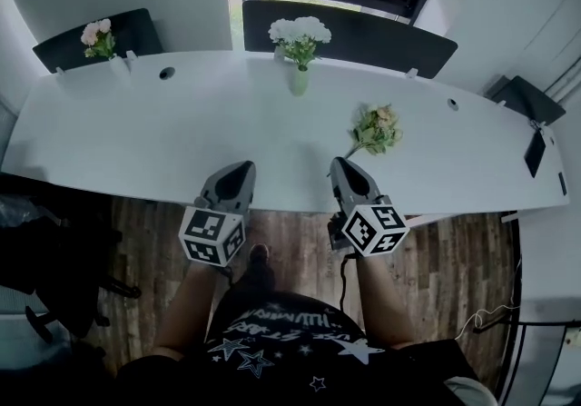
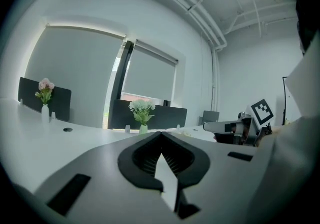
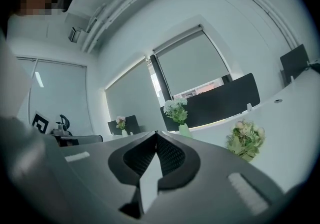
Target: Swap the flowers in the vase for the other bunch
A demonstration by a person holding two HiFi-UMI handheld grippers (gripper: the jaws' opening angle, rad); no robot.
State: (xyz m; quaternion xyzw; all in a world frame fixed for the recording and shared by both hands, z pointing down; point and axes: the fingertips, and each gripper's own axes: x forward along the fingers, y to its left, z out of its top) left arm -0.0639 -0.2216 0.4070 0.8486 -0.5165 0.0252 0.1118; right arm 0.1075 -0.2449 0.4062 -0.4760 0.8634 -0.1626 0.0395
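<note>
At the near table (image 1: 136, 136) edge, left gripper (image 1: 243, 168) and right gripper (image 1: 339, 163) clamped together, empty (nothing grabbed yet); risk: narrow vase (image 1: 299, 82) tips if white flowers (image 1: 300, 30) get yanked sideways.

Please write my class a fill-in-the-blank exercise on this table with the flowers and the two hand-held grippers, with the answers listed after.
The flowers in the green vase are ____. The loose bunch lies on the white ____. Of the left hand-held gripper and the right hand-held gripper, the bunch lies nearer the ____ one. Both have jaws that are ____.
Missing words: white, table, right, shut.
</note>
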